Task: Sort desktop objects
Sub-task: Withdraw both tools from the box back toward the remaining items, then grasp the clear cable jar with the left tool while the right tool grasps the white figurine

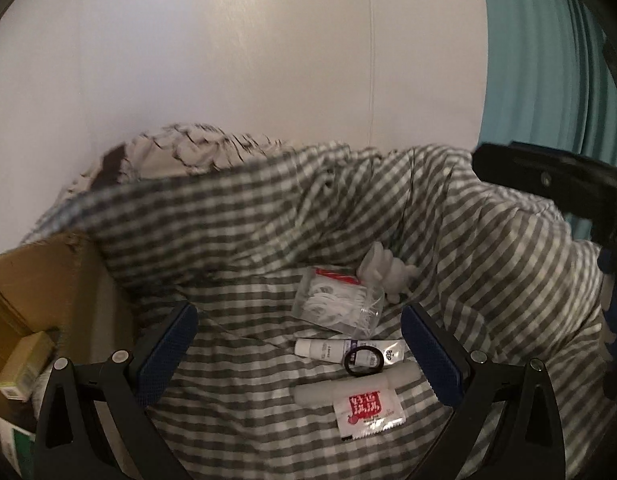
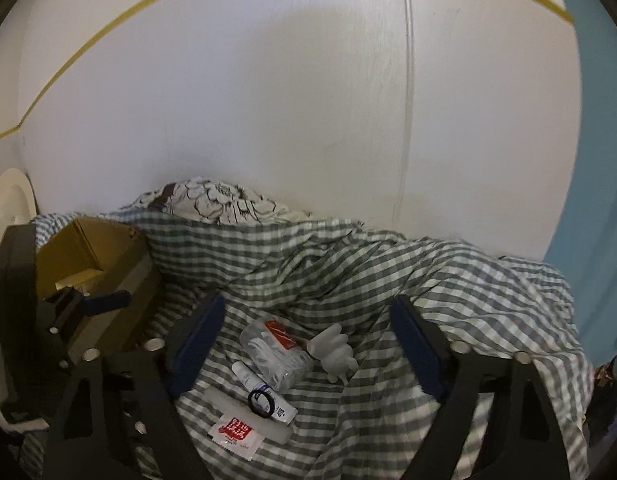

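Note:
Small items lie on a grey-and-white checked cloth (image 1: 244, 240). A clear bag of white pieces with a red label (image 1: 334, 296), a white figurine (image 1: 384, 274), a white tube (image 1: 348, 347) with a black ring (image 1: 365, 361) on it, a white block (image 1: 348, 388) and a red-and-white sachet (image 1: 364, 410) sit between the open fingers of my left gripper (image 1: 300, 354). The right wrist view shows the same bag (image 2: 274, 354), figurine (image 2: 334, 346), tube (image 2: 264, 392), ring (image 2: 261, 400) and sachet (image 2: 234, 436) between the open fingers of my right gripper (image 2: 308, 350). Both grippers are empty.
An open cardboard box (image 2: 92, 256) stands at the left with small cartons (image 1: 24, 364) inside. The cloth bunches up high behind the items (image 2: 348, 256). A white wall is behind and a teal curtain (image 1: 548, 60) at the right. The other gripper's body shows at the right edge (image 1: 548, 184).

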Available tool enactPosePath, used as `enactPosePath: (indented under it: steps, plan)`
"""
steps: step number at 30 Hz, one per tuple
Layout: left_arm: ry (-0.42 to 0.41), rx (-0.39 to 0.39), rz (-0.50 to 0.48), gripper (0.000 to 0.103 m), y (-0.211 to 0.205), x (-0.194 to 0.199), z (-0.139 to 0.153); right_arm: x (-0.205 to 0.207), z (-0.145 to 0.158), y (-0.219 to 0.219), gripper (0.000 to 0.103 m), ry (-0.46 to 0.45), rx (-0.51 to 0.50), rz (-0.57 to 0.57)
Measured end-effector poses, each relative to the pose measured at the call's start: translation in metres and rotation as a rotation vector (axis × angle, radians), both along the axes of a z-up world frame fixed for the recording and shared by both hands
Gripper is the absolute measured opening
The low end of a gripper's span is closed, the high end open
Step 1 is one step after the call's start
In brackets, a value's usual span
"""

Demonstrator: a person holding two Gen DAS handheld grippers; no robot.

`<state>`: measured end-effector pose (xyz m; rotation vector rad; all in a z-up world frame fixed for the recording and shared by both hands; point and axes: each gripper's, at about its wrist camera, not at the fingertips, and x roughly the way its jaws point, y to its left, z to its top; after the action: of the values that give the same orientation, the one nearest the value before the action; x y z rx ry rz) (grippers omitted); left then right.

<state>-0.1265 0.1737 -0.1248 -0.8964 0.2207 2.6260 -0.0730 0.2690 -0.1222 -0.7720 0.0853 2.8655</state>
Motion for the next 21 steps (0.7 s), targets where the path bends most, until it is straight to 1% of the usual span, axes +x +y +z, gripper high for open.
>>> enactPosePath:
  steps: [3,6,11,13,15,18,21]
  plan:
    - [-0.013,-0.018,-0.003,0.103,0.013,-0.010,-0.013,-0.015,-0.008,0.010,0.080,-0.014,-0.015,0.007]
    - [-0.028,-0.031,-0.030,0.103,0.026,-0.020,-0.029,-0.035,-0.023,0.024,0.080,-0.045,-0.028,-0.002]
    - [-0.059,-0.066,-0.069,0.103,0.045,-0.037,-0.054,-0.058,-0.047,0.049,0.080,-0.115,-0.057,-0.027]
    - [-0.054,-0.075,-0.068,0.103,0.049,-0.041,-0.062,-0.063,-0.055,0.055,0.080,-0.132,-0.046,-0.015]
    - [-0.067,-0.080,-0.073,0.103,0.053,-0.047,-0.070,-0.070,-0.062,0.059,0.080,-0.157,-0.040,-0.014]
    - [-0.070,-0.115,-0.098,0.103,0.063,-0.053,-0.081,-0.081,-0.076,0.065,0.080,-0.202,-0.031,-0.001]
    - [-0.061,-0.168,-0.096,0.103,0.070,-0.061,-0.092,-0.090,-0.087,0.060,0.080,-0.253,0.044,0.035]
